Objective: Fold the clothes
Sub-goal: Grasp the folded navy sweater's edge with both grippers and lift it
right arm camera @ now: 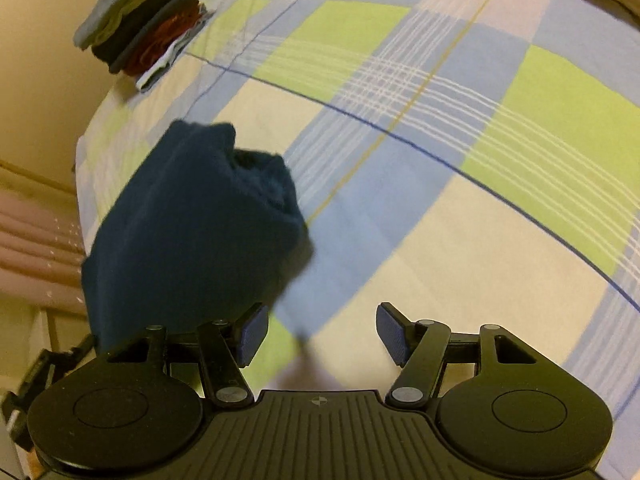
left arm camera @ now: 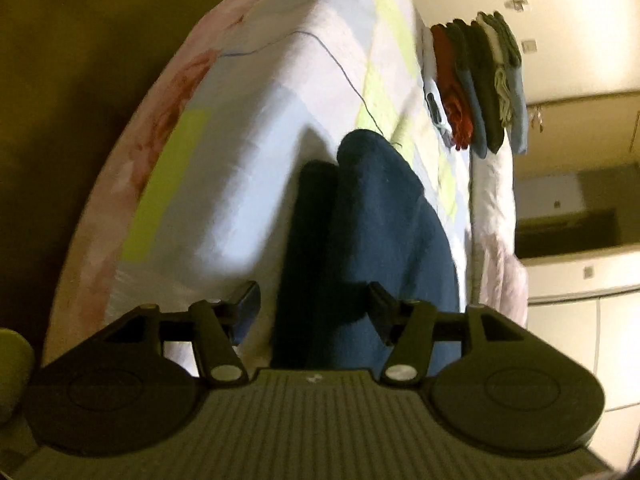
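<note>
A dark blue garment (left arm camera: 372, 216), bunched and partly folded, rests on the checked bed sheet (left arm camera: 256, 112). My left gripper (left arm camera: 314, 302) is open, and the garment's near end runs between its fingers without being pinched. In the right wrist view the same garment (right arm camera: 192, 232) is blurred at the left, beside and beyond the left finger. My right gripper (right arm camera: 322, 332) is open over bare checked sheet (right arm camera: 460, 184), holding nothing. A stack of folded clothes (left arm camera: 476, 80) in red, blue, dark and grey sits at the far corner of the bed (right arm camera: 140, 28).
The bed's edge drops away just past the folded stack. White cabinets (left arm camera: 580, 280) and a beige wall lie beyond it. A pink floral cover (left arm camera: 168, 128) hangs down the bed's other side. A black part at the right view's lower left (right arm camera: 36, 380) looks like the other gripper.
</note>
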